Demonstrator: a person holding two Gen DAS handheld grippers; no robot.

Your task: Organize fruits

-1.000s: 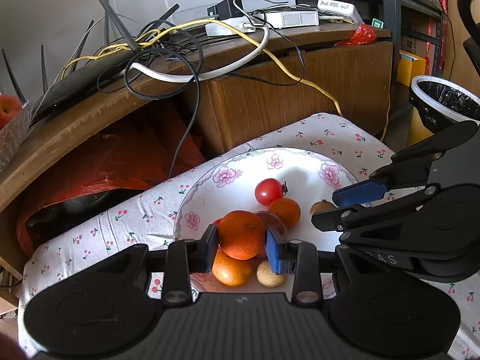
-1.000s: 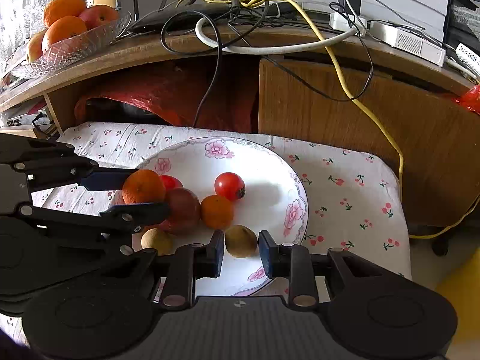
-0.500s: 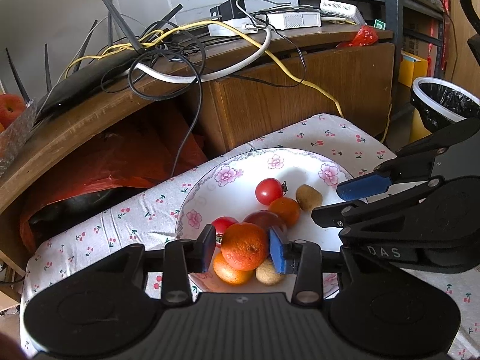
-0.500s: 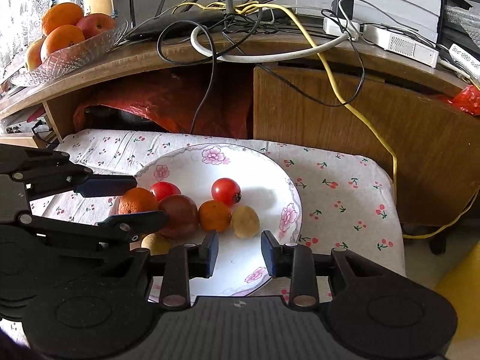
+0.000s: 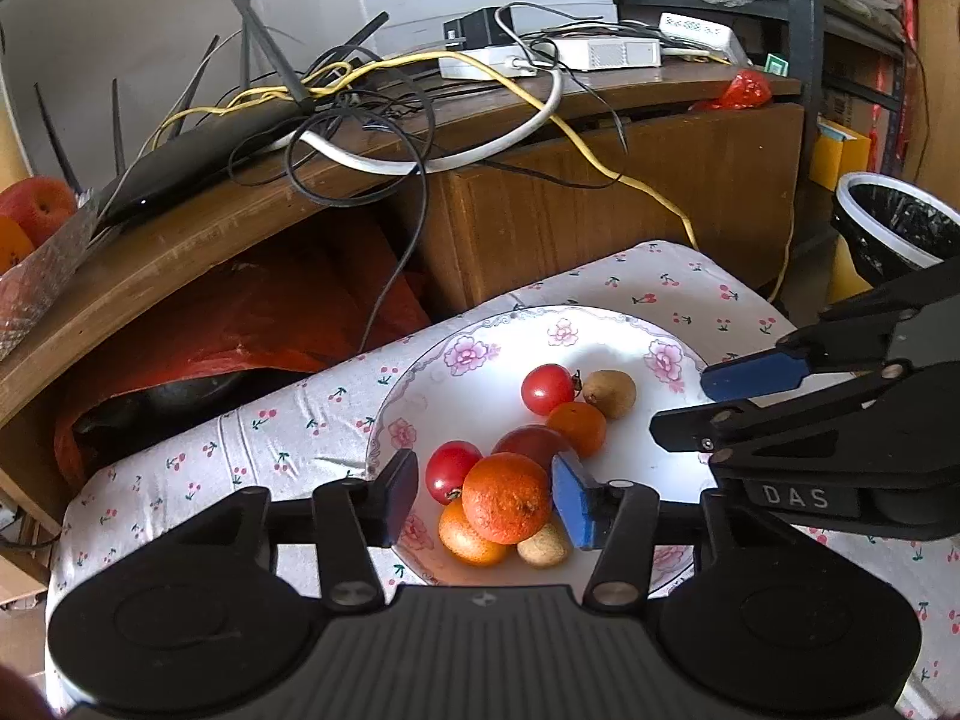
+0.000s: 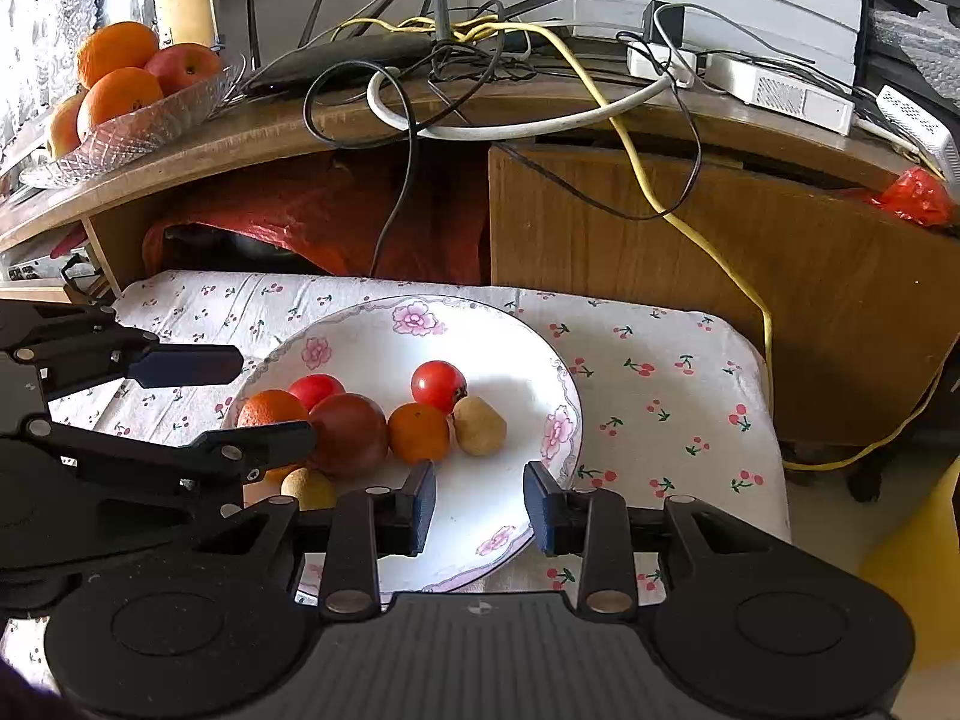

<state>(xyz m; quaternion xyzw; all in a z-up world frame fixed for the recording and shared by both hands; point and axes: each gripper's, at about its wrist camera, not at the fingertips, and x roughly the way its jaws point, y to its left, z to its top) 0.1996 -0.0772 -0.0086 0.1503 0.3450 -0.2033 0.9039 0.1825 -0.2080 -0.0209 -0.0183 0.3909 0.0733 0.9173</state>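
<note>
A white flowered plate [image 5: 456, 354] [image 6: 414, 318] on a cherry-print cloth holds a heap of fruit: two tomatoes, a dark red fruit [image 6: 348, 432], a small tangerine [image 6: 418, 432], a brown kiwi [image 6: 478, 425] and others. A big orange [image 5: 507, 498] [image 6: 270, 408] rests on top of the heap at the plate's near left. My left gripper [image 5: 483, 498] is open around it, with its left finger clear of the peel. My right gripper [image 6: 480, 504] is open and empty over the plate's near rim, just short of the kiwi.
A wooden shelf behind carries tangled cables, a black router [image 5: 198, 162] and a glass bowl [image 6: 132, 114] of oranges and an apple. A red bag lies under the shelf. A bin with a black liner [image 5: 894, 228] stands at the right.
The left gripper lowered the big orange onto the heap and opened. The right gripper let go of the kiwi, which now lies on the plate, and drew back.
</note>
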